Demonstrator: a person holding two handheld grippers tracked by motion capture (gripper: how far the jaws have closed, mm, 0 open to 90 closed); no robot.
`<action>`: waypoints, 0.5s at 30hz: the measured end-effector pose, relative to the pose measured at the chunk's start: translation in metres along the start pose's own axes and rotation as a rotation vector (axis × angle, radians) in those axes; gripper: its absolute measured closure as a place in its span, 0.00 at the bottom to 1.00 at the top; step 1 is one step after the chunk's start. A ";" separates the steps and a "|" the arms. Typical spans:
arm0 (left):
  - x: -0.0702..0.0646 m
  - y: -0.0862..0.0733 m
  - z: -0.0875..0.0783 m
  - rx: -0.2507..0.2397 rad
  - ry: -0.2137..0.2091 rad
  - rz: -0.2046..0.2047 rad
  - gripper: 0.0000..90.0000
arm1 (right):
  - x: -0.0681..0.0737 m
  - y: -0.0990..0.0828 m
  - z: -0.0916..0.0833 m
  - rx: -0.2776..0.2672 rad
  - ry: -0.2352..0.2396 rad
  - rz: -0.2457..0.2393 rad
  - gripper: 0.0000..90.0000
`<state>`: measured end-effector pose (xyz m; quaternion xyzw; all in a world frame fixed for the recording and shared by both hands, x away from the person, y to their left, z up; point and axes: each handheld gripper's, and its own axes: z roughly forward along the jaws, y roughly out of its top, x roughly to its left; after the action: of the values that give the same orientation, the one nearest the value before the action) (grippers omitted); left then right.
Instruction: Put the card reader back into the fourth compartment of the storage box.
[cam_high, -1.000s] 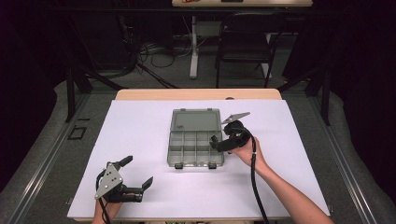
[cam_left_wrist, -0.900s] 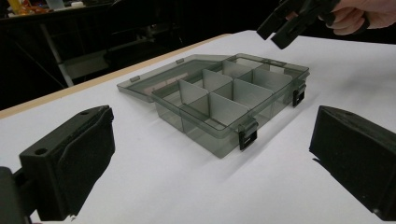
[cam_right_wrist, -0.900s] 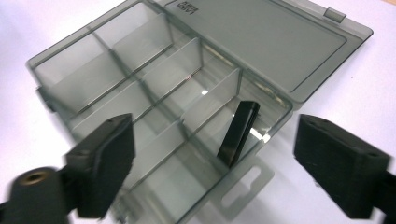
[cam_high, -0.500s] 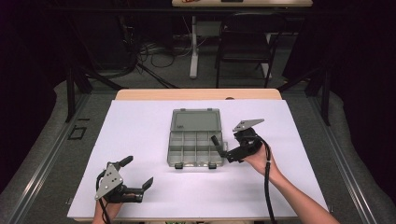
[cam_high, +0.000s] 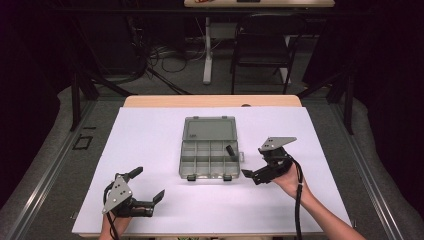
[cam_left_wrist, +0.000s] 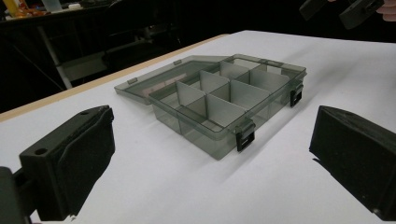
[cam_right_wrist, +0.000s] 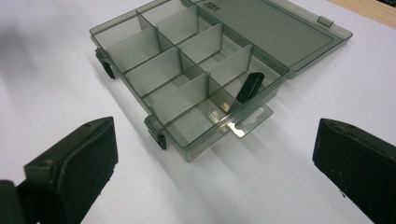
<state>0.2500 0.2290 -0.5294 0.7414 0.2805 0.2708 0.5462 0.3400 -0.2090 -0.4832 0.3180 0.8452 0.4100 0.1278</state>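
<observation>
Right gripper (cam_high: 250, 175) gapes wide, its jaws just opened and empty, beside the box (cam_high: 208, 148) — a black piece (cam_right_wrist: 248, 87), perhaps a clip, leans inside.

Smoky grey see-through box (cam_high: 209, 150), small black piece (cam_right_wrist: 249, 87), white table cover (cam_high: 150, 145).

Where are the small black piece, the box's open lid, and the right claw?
black piece (cam_right_wrist: 249, 87), right gripper view, its middle.
lid (cam_high: 209, 128), high view, flat panel.
right claw (cam_high: 251, 163), high view, between its open tips.

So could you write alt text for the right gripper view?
An open smoky-grey compartment box lies on a white table, a small black piece leaning in one compartment by its side wall. Two black jaws stand wide apart in the foreground, holding nothing.
</observation>
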 end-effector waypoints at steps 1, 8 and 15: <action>0.000 0.000 0.000 0.000 -0.001 -0.001 0.00 | 0.001 -0.001 -0.002 -0.003 -0.001 -0.003 0.00; 0.000 0.000 -0.001 0.000 0.000 -0.002 0.00 | 0.004 -0.012 -0.015 -0.026 -0.005 -0.013 0.00; 0.000 0.000 0.000 0.001 -0.001 0.000 0.00 | 0.008 -0.023 -0.024 -0.036 -0.023 -0.036 0.00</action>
<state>0.2501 0.2290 -0.5293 0.7416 0.2804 0.2701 0.5463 0.3125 -0.2288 -0.4852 0.3048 0.8418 0.4193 0.1505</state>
